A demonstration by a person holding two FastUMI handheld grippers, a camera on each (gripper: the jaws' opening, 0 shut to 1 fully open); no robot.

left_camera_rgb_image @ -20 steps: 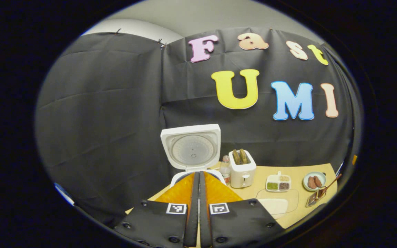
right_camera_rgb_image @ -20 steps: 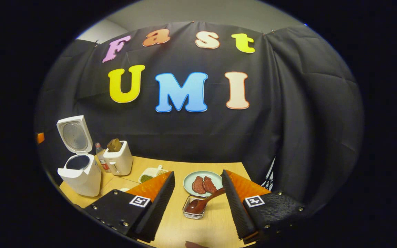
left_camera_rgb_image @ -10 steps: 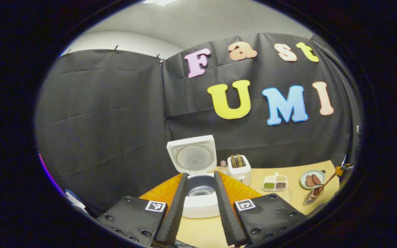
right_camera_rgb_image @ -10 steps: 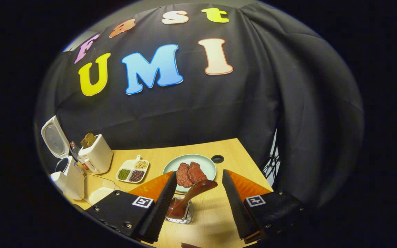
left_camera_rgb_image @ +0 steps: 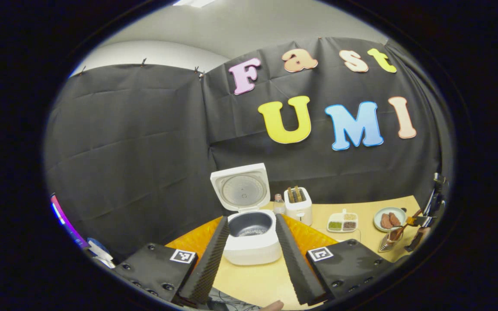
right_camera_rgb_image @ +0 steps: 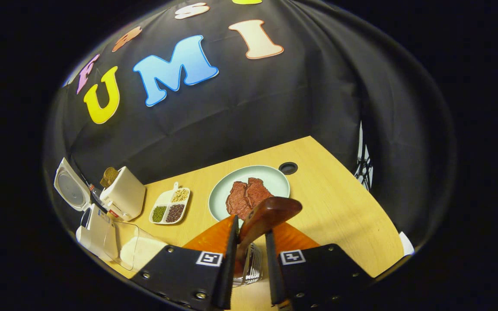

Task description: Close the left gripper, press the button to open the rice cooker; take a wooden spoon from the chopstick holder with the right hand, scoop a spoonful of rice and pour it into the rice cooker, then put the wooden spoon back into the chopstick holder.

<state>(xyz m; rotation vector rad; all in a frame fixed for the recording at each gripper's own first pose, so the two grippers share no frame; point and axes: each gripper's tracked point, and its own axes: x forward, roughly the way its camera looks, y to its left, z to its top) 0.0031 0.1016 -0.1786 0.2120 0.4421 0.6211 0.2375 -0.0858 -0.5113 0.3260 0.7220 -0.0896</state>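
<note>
The right tool (right_camera_rgb_image: 249, 255) pinches the wooden spoon (right_camera_rgb_image: 263, 218) low in the holder (right_camera_rgb_image: 249, 268), the left tool (left_camera_rgb_image: 249, 255) idles open, and a skewed lift could tip that holder.

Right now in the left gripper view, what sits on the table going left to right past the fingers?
Rice cooker → bottle → toaster → divided dish → plate of meat.

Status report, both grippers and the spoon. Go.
Left gripper open, short of the rice cooker, lid up. Right gripper closing around the wooden spoon, spoon in the chopstick holder. Nothing in the way.
</note>
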